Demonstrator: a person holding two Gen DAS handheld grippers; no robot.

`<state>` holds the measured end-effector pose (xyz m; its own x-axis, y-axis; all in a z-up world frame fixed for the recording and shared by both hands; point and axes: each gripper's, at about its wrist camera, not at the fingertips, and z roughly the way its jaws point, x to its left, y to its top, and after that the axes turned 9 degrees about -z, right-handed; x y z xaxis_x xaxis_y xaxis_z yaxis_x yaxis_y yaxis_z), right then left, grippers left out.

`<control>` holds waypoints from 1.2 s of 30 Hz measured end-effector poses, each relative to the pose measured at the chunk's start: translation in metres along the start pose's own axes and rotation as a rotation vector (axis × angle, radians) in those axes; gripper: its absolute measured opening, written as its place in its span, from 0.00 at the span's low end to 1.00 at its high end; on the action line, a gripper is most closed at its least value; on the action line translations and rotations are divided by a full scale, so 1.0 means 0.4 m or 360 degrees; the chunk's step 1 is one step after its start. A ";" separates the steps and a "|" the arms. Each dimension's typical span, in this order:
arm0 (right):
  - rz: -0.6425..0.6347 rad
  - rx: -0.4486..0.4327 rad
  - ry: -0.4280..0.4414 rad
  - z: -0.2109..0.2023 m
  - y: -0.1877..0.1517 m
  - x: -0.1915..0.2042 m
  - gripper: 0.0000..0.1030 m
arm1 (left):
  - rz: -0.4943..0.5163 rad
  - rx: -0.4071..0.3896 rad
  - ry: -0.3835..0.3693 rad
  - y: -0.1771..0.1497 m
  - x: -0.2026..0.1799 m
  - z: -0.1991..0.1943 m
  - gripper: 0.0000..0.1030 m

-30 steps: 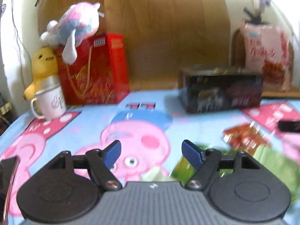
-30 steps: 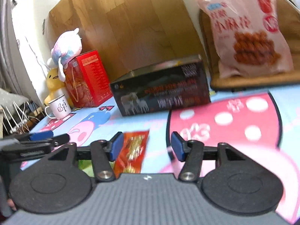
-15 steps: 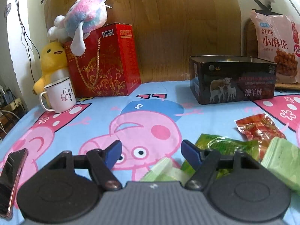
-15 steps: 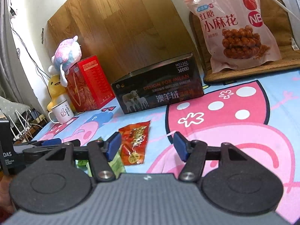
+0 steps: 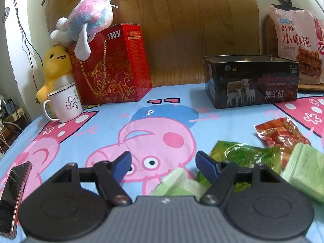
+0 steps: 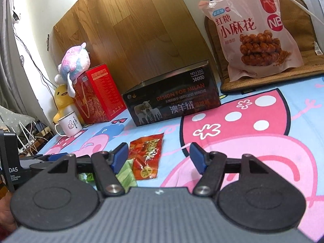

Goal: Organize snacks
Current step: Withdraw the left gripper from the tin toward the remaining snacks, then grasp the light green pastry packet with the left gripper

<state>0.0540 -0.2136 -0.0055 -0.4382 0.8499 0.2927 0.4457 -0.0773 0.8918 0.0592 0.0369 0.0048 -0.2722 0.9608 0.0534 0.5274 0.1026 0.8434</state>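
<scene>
Small snack packets lie on the cartoon bedsheet: a red packet (image 5: pixel 281 133) (image 6: pixel 147 156), a bright green packet (image 5: pixel 249 154), a pale green packet (image 5: pixel 305 170) at the right and another pale green packet (image 5: pixel 176 186) just under my left gripper (image 5: pixel 163 162). The left gripper is open and empty above the sheet. My right gripper (image 6: pixel 160 157) is open and empty, with the red packet just left of its middle. An open black tin box (image 5: pixel 251 81) (image 6: pixel 172 99) stands farther back.
A red gift box (image 5: pixel 111 64) with a pastel plush toy (image 5: pixel 87 20) on top, a yellow duck plush (image 5: pixel 54 66) and a white mug (image 5: pixel 64 103) stand at the back left. A phone (image 5: pixel 12 192) lies at the left. A large pink snack bag (image 6: pixel 255 28) leans on a cushion at the back right.
Both grippers have drawn back and steadied; the blur is gone. The snack packets now show more fully ahead of the left gripper. Both grippers stayed open.
</scene>
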 end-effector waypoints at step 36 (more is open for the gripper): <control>-0.0873 0.0398 -0.0022 -0.006 -0.031 0.112 0.66 | 0.0074 -0.0042 -0.0737 0.021 -0.085 -0.117 0.69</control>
<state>0.0270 -0.1757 -0.0027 -0.6467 0.7380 -0.1929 0.3286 0.4978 0.8026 0.0351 -0.0069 0.0351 0.1425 0.9787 -0.1480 0.5084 0.0559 0.8593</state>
